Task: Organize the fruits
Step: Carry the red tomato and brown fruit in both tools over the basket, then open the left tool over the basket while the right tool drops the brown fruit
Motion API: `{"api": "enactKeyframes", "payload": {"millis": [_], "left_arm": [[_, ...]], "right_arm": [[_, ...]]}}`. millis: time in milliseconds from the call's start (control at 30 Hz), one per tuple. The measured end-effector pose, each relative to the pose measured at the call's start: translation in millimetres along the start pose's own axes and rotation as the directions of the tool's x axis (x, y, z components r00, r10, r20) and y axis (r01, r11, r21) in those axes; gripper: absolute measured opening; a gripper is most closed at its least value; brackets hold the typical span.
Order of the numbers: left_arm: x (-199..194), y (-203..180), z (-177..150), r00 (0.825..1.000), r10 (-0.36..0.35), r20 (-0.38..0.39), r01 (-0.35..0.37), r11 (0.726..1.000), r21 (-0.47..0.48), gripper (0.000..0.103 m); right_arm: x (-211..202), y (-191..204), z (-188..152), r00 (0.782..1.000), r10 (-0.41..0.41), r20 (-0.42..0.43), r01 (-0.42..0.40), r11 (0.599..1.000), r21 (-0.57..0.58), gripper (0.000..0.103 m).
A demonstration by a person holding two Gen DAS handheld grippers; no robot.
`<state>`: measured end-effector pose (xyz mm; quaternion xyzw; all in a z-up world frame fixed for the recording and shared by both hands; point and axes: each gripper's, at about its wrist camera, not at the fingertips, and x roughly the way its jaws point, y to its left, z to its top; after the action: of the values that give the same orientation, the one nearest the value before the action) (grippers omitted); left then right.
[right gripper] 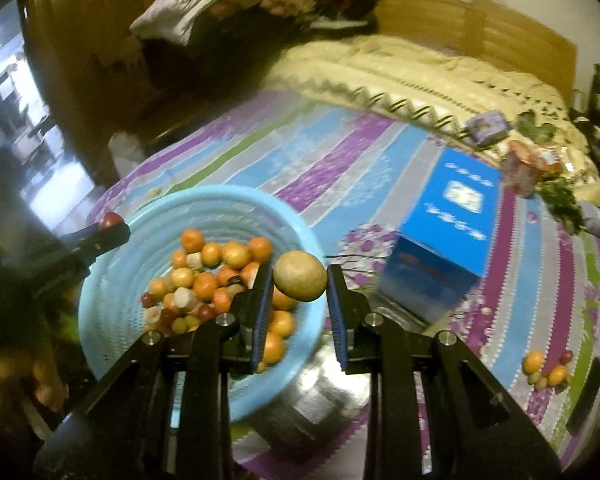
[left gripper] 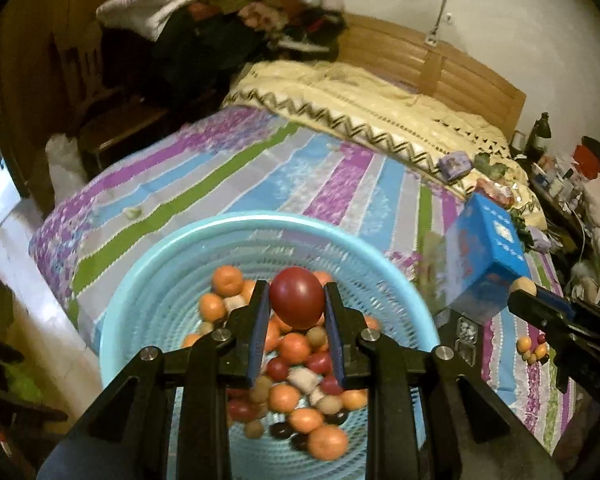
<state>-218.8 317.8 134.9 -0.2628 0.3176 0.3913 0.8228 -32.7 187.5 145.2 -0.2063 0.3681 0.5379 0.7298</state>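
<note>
I am gripping a red fruit in my left hand-held gripper and a tan fruit in my right hand-held gripper, holding both at frame center above the blue basket so they drop among the fruits already there.

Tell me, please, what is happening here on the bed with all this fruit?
A person is sorting fruit with two tools. The left hand-held gripper holds a red fruit above the blue basket, which already contains many fruits. The right hand-held gripper carries a brownish-yellow fruit near the basket's edge. A small cluster of fruit remains on the striped bedspread.
</note>
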Motion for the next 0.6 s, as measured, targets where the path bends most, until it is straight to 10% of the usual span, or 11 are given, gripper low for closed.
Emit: {"api": "enactKeyframes", "payload": {"millis": [600], "left_arm": [[65, 54, -9, 0.934, -0.024, -0.356, 0.012, 0.999, -0.036, 0.027]], "right_arm": [[87, 35, 21, 0.911, 0.090, -0.402, -0.119, 0.992, -0.046, 0.028]]}}
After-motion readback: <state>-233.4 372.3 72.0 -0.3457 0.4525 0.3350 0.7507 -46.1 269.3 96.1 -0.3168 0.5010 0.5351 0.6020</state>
